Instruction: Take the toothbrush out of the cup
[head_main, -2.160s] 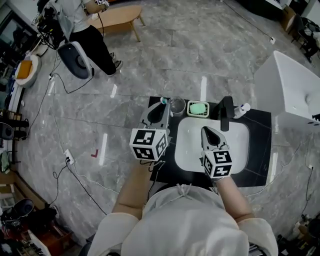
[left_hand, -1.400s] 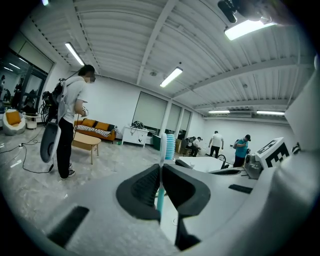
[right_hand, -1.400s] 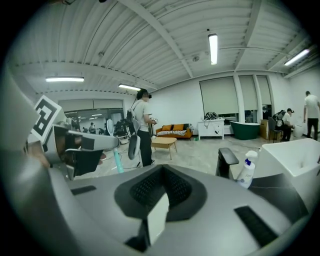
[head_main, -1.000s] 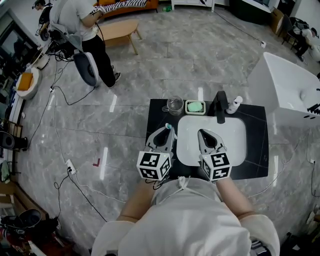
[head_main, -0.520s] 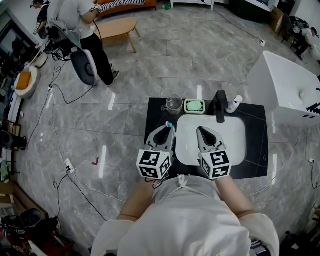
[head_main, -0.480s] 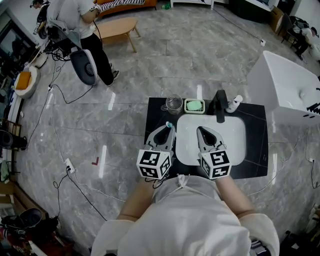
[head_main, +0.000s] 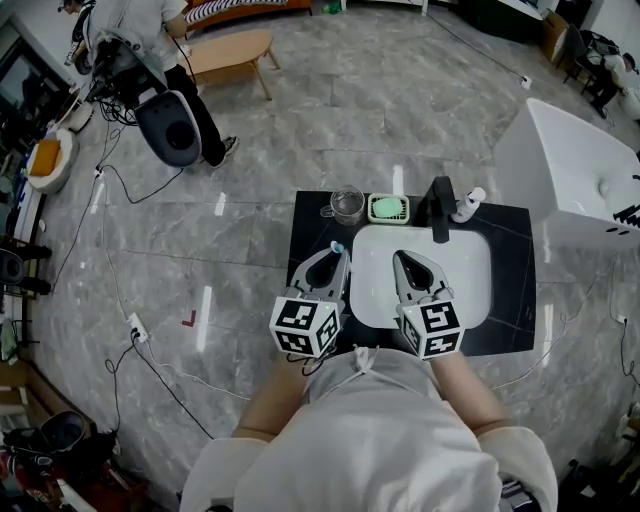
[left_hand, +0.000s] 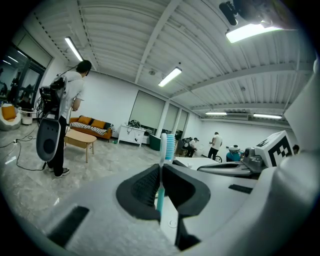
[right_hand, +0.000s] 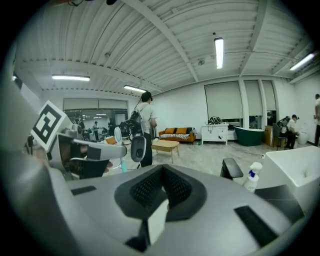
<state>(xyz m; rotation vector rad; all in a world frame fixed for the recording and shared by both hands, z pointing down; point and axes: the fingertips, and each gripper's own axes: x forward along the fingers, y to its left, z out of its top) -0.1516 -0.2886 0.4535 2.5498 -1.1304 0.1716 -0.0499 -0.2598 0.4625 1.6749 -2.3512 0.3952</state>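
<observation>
Toothbrush (left_hand: 168, 146): teal handle, blue-and-white bristle head; upright, clamped by its handle between the closed jaws of the left gripper (left_hand: 161, 169), head standing clear above them; the grip is plain only in the left gripper view; the head view gives just the small teal tip (head_main: 336, 246) at the front of the left gripper (head_main: 334, 256).

Cup (head_main: 347, 205): clear glass, upright at the back edge of the black tabletop (head_main: 309, 228); well apart from the toothbrush; seen in the head view only.

Right gripper (right_hand: 163, 172): jaws shut together, nothing between them; in the head view it (head_main: 401, 259) hovers over the white sink (head_main: 462, 272), beside the left gripper.

Tabletop fittings, head view: green soap dish (head_main: 388, 208) just beside the cup; black faucet (head_main: 440, 208) behind the sink; spray bottle (head_main: 467, 206) next to it; the right gripper view alone shows the bottle (right_hand: 252, 176) side-on, white with a blue collar.

Surroundings: grey marble floor (head_main: 330, 110); a standing person (left_hand: 67, 107) with equipment, near a low wooden table (left_hand: 80, 139); orange sofa (left_hand: 92, 123), visible from both gripper views.
</observation>
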